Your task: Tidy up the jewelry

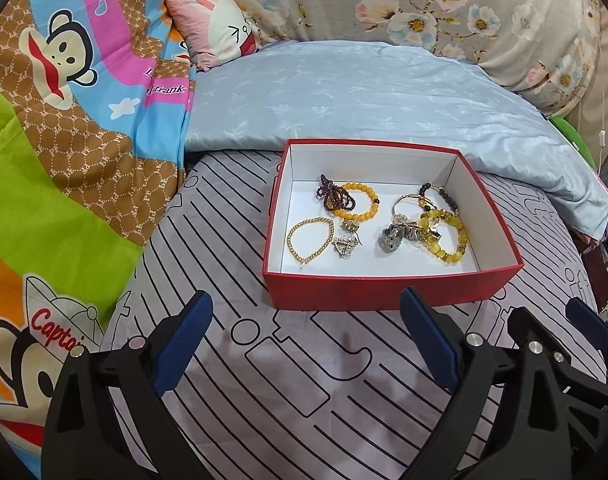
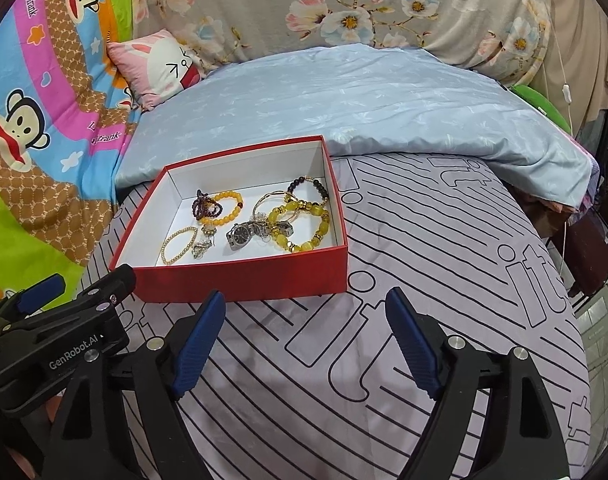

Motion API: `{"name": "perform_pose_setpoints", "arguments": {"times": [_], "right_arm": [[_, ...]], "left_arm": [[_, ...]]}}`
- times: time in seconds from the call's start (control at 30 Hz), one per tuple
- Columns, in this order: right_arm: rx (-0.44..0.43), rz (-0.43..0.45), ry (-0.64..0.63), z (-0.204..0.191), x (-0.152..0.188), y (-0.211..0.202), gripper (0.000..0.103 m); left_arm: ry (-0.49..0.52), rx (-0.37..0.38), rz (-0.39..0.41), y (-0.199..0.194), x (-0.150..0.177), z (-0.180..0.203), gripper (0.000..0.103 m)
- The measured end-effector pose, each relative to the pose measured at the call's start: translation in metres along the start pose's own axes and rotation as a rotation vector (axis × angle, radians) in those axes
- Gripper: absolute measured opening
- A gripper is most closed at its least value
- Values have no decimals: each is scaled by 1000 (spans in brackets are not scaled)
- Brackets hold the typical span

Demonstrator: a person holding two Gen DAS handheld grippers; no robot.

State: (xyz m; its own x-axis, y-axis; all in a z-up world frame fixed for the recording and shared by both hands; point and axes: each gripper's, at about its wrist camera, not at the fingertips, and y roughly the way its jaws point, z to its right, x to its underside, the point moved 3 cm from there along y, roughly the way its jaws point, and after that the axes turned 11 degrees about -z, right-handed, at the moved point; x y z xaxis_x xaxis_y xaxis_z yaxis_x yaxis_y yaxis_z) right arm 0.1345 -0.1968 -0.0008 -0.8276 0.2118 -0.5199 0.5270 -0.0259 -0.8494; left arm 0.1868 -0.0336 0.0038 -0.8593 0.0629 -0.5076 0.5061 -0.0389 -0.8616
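Jewelry lies in an open red box (image 1: 392, 286) on the bed (image 1: 304, 380); both grippers hang empty in front of it.

The left gripper (image 1: 306, 338) and the right gripper (image 2: 306, 338) have their jaws wide apart, with nothing between them, both just before the box's near wall. Inside the box: a gold bead bracelet (image 1: 310, 239) at the near left, an orange bracelet (image 1: 358, 202) behind it, a watch (image 2: 241, 234) in the middle, a yellow bracelet (image 1: 446, 236) at the right.
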Motion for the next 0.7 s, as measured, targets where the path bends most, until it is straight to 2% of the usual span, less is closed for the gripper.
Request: {"name": "perform_pose_setpoints", "arguments": {"times": [0.7], "right_arm": [[0,-8,4,0,9,-2,81]], "left_arm": [[0,-14,-7,-1,10,-2,92]]}}
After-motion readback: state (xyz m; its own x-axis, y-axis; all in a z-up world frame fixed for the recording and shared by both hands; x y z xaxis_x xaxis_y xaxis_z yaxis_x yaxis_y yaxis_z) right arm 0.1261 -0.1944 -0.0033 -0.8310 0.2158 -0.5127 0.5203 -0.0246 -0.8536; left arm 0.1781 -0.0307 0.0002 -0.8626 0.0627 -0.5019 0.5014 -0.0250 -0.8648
